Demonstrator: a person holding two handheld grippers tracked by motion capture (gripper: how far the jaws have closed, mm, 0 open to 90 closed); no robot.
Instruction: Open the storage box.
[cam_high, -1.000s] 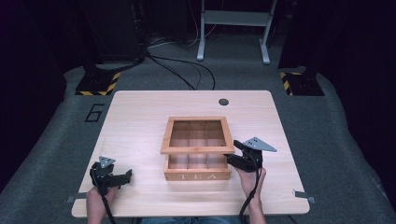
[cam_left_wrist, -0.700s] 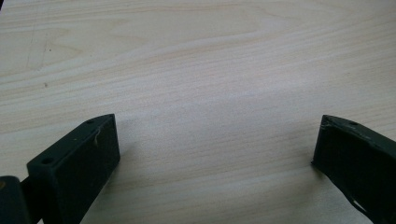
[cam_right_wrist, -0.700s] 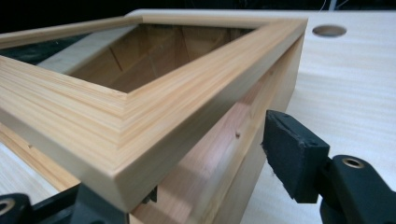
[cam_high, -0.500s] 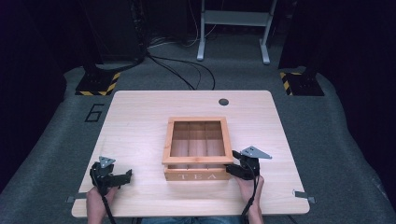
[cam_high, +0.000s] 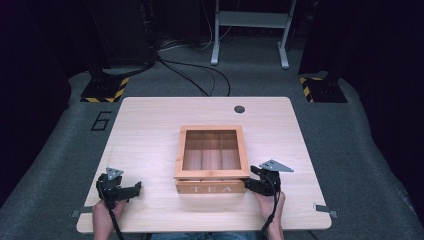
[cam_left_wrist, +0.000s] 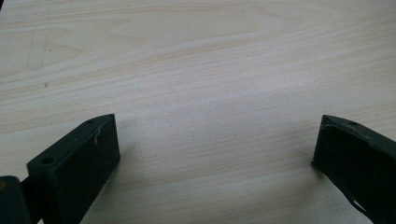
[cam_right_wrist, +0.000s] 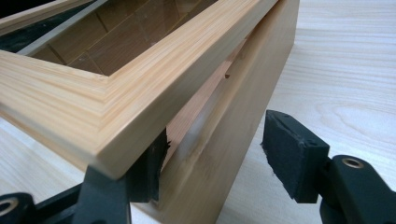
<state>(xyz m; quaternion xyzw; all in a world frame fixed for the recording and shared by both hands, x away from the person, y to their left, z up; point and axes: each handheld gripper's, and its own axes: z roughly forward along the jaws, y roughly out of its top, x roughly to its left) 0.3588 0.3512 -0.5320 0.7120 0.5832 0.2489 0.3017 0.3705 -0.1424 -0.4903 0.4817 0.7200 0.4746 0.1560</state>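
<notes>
Lid on the rise at the tea box's near right corner.
The right gripper (cam_high: 252, 184) has slid back from the lid's right edge a second ago to the front right corner of the tea box (cam_high: 212, 159), mid-table. Its jaws gape, one tucked under the glass-paned lid (cam_right_wrist: 140, 88), the other outside the box wall, and the lid now sits tilted with a gap beneath, so opening looks under way. The left gripper (cam_left_wrist: 212, 154) stays parked on bare table (cam_left_wrist: 196, 70), jaws wide, holding nothing. The compartments' contents can't be read through the pane; the lower jaw's tip is hidden.
</notes>
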